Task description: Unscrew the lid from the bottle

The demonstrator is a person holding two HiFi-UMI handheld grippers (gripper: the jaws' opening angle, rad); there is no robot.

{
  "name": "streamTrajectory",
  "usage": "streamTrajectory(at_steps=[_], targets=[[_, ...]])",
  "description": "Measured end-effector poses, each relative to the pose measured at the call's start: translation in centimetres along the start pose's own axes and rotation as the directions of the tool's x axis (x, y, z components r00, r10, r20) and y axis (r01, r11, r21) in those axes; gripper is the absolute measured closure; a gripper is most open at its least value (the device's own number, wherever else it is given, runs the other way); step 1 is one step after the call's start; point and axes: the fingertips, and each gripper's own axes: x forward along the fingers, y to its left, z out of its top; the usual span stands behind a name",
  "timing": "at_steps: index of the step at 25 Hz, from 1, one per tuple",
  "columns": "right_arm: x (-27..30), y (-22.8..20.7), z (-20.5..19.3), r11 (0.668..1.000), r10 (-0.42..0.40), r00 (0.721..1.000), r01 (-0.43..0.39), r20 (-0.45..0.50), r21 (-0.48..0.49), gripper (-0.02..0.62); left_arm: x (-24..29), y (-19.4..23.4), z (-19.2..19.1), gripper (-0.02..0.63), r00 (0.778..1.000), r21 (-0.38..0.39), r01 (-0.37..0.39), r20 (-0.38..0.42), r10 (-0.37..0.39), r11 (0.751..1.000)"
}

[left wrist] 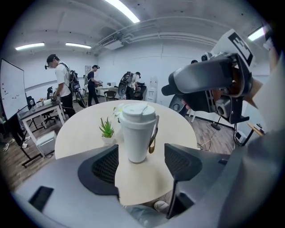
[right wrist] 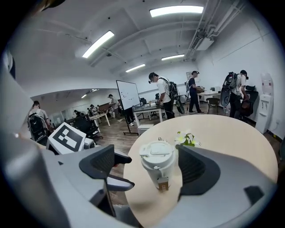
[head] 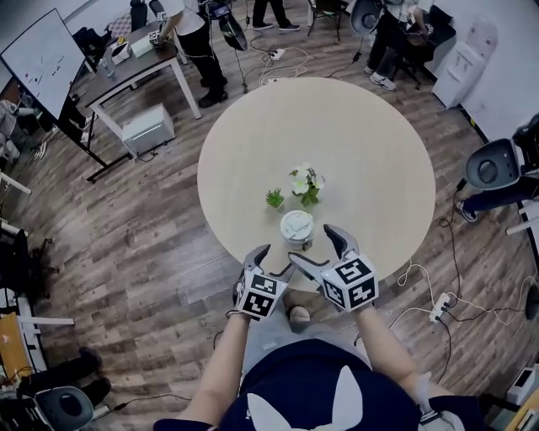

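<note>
L gripper & R gripper held open beside bottle, which could prob. be toppled if clamped off-centre.

Wood-plank floor is seen throughout. Round beige table is centred. Whiteboard and grey desk are placed upper left, water dispenser upper right. White walls are lit by ceiling strip lights.

bottle tag lettering — too small, whiteboard writing too
</note>
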Motion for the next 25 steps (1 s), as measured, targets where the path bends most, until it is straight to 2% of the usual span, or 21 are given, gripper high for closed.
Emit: streamTrajectory(at_steps=[2, 8, 11, 15, 21, 25], targets=[[0.9, -0.4, -0.1, 1.0, -0.013, 1.0, 0.013, -0.02, -0.01, 0.158, 1.0, -0.1, -0.3, 0.281, 1.0, 0.0, 0.029, -0.009, -0.029, 1.0], [3.8, -1.4, -0.4, 0.999, -0.041, 0.996, 0.038, -0.084, -0.034, 0.158, 3.7, 1.3, -0.8, 0.279, 0.998, -0.01, 0.056, -0.017, -0.056, 0.998], [4.9, -1.4, -1.1, 0.998, -0.049, 0.992, 0.043, -0.12, -0.053, 0.161, 4.8, 1.5, -1.3, 0.281, 0.996, 0.019, 0.078, -0.042, -0.077, 0.997], [5.9, -1.8, -1.5, 0.994, -0.075, 0.986, 0.062, -0.146, -0.085, 0.163, 5.9, 2.1, -0.9, 0.281, 0.997, 0.031, 0.079, -0.021, -0.078, 0.996], [6.4, -2.3, -2.3, 0.991, -0.098, 0.978, 0.08, -0.186, -0.104, 0.189, 7.7, 1.1, -1.1, 0.281, 0.994, 0.118, 0.106, -0.051, -0.101, 0.987], [6.5, -2.4, -2.4, 0.991, -0.098, 0.975, 0.078, -0.198, -0.109, 0.199, 8.7, 0.9, -0.9, 0.281, 0.995, 0.144, 0.099, -0.045, -0.094, 0.985]])
